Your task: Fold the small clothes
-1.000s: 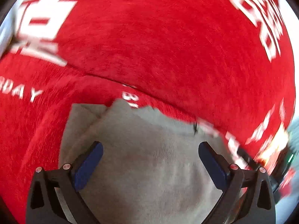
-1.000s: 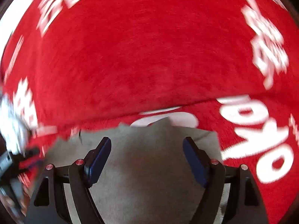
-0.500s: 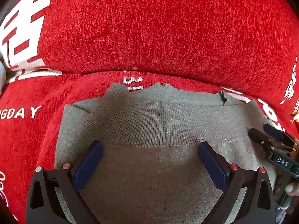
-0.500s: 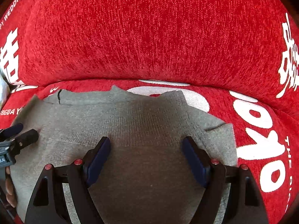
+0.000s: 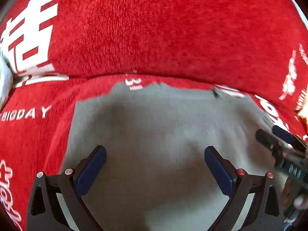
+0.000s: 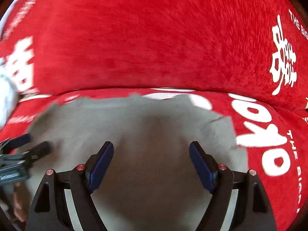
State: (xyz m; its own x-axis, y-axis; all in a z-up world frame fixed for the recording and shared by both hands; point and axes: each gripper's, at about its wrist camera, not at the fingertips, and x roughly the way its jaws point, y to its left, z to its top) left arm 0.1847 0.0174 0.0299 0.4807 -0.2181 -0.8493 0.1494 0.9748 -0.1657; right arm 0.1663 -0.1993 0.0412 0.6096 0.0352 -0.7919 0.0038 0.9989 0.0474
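Note:
A grey knit garment (image 5: 163, 119) lies flat on the red sofa seat (image 5: 34, 134), its far edge close to the back cushion. My left gripper (image 5: 155, 150) hovers over it, open, with only cloth below the blue pads. The right gripper (image 6: 151, 146) hovers over the same garment (image 6: 134, 119) further to the right, also open and holding nothing. Each gripper shows in the other's view: the right one (image 5: 277, 140) at the right edge, the left one (image 6: 28, 146) at the left edge, both over the cloth. Both pictures are blurred by motion.
The red back cushion (image 5: 154, 28) with white lettering rises just behind the garment. Something white (image 6: 5, 96) sits at the far left where seat meets cushion. Red seat with white print (image 6: 269, 144) lies to the garment's right.
Both views have swung and levelled over the garment, and much more of the grey cloth shows than a second ago. The jaws of both grippers have stayed wide.

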